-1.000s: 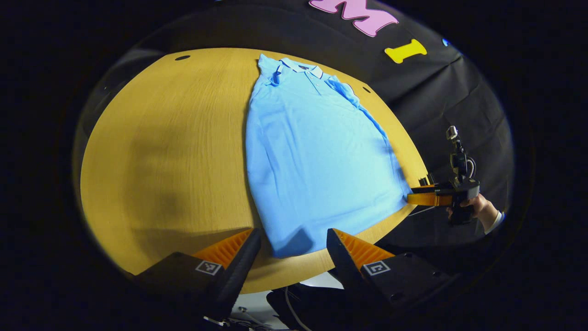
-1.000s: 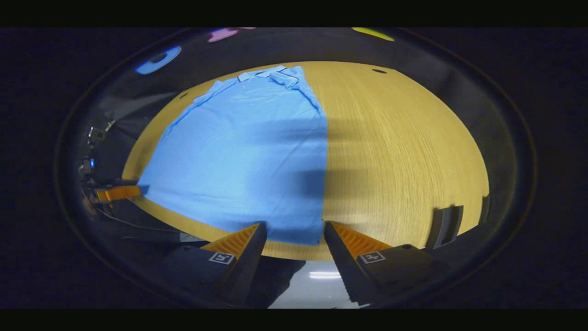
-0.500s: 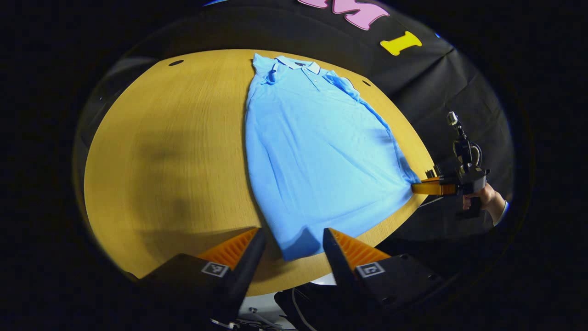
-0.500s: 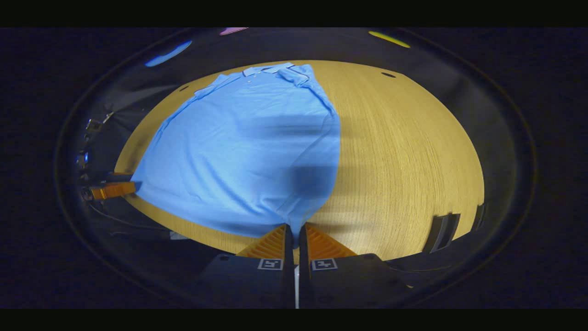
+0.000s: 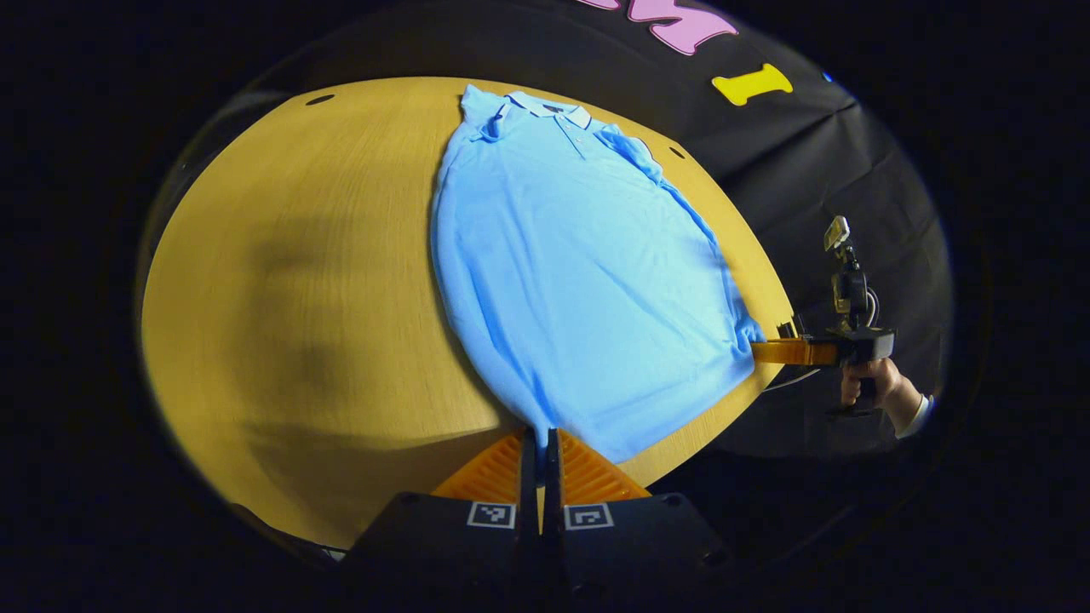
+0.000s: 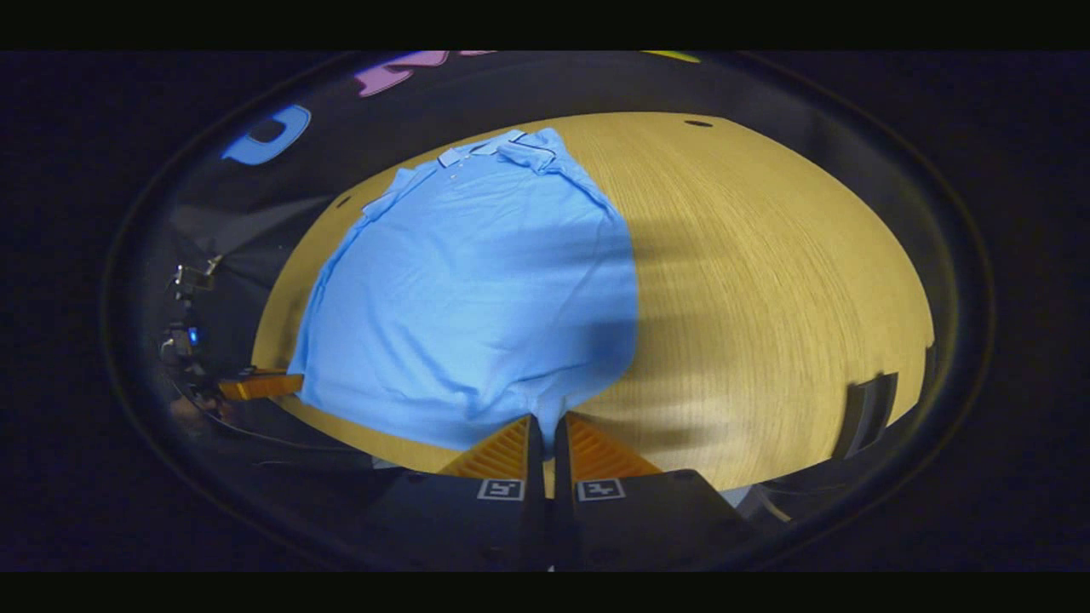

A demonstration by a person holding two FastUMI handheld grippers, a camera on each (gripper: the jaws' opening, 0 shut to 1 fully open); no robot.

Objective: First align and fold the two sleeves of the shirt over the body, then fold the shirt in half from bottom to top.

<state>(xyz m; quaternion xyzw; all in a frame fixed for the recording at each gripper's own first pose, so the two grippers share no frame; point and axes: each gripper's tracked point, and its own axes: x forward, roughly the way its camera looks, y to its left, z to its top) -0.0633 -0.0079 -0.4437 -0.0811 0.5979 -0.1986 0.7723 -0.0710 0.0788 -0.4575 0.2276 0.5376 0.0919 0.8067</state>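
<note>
**Ana:** Left gripper view first. Where does the polo shirt sit?

**Ben:** The light blue polo shirt (image 5: 579, 281) lies flat on the round wooden worktop (image 5: 298, 281), collar (image 5: 549, 106) toward 12 o'clock and hem toward 6 o'clock. Both sleeves look tucked in along the body near the shoulders.

**Ana:** And the left tool?

**Ben:** The left tool (image 5: 538, 438) is at 6 o'clock, its fingers pressed together with the shirt's near hem corner pinched between them. The fabric pulls into a point right at the tips.

**Ana:** Is the other one visible there?

**Ben:** Yes, at 3 o'clock. The right tool (image 5: 758, 351) meets the far hem corner at the worktop's edge, and a hand (image 5: 877, 387) with a light cuff holds its grip.

**Ana:** What does the right gripper view add?

**Ben:** The right tool (image 6: 545, 426) is closed on its own hem corner at 6 o'clock, cloth bunched into wrinkles that fan out from the tips. The polo shirt (image 6: 477, 289) runs up toward 11 o'clock, collar farthest off. The left tool (image 6: 294, 383) touches the opposite hem corner at 9 o'clock. A dark shadow falls across the shirt's lower right part and the bare worktop (image 6: 766, 281) beside it.
</note>
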